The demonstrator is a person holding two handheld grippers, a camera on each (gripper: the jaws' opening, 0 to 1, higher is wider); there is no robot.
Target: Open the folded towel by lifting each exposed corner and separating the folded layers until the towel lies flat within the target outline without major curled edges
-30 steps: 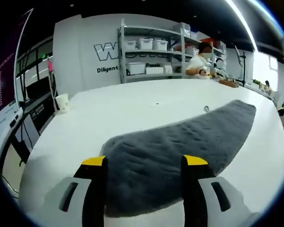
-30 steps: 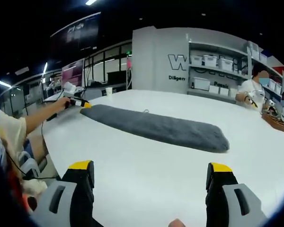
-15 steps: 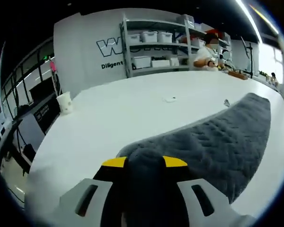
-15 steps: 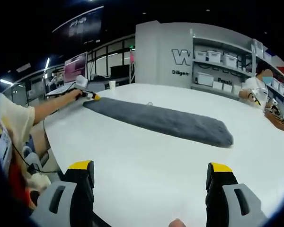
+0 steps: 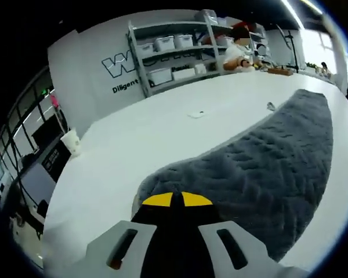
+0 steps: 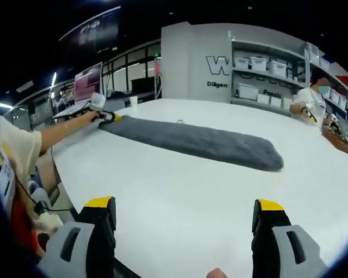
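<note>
Towel (image 5: pixel 261 168) first: in the left gripper view it runs from lower centre to the upper right of the frame, folded into a long grey strip on the white surface (image 5: pixel 162 136). A second ago our left hand-held gripper (image 5: pixel 173 200) stood wide open over its near end; now the yellow tips meet, pinched on that end. We judge the corner is ready to lift. In the right gripper view, our right hand-held gripper (image 6: pixel 183 209) hangs wide open, empty, well short of the towel.
</note>
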